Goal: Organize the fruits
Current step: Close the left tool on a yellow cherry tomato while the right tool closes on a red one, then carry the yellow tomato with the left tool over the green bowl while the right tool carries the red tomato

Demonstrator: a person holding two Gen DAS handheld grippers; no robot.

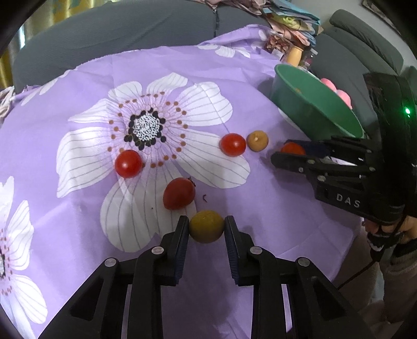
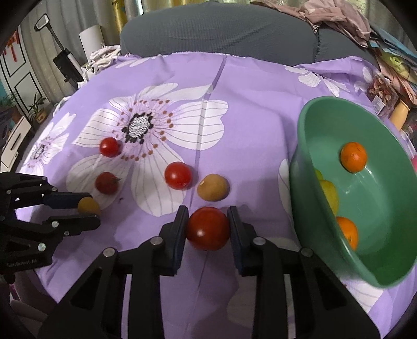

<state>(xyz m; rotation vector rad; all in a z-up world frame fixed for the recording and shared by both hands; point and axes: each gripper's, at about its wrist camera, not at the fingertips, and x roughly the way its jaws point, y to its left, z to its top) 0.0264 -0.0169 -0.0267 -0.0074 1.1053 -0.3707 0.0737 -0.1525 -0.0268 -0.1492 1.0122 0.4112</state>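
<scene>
My left gripper [image 1: 206, 226] is shut on a yellow-brown fruit [image 1: 206, 226] low over the purple flowered cloth [image 1: 260, 198]; it also shows in the right wrist view [image 2: 87, 210]. My right gripper [image 2: 207, 229] is shut on a red tomato [image 2: 207, 229], also seen in the left wrist view [image 1: 292, 149]. Loose on the cloth lie three red tomatoes [image 1: 128, 163] [image 1: 232, 144] [image 1: 179, 193] and a tan fruit [image 1: 257, 140]. A green bowl [image 2: 385, 273] at the right holds two oranges [image 2: 353, 157] and a yellow fruit [image 2: 329, 195].
A grey sofa [image 2: 221, 28] stands behind the table, with piled clothes [image 2: 338, 18] on it. A yellow bottle [image 2: 398, 114] and a packet [image 2: 381, 91] sit behind the bowl. The cloth's edge drops off at the front right.
</scene>
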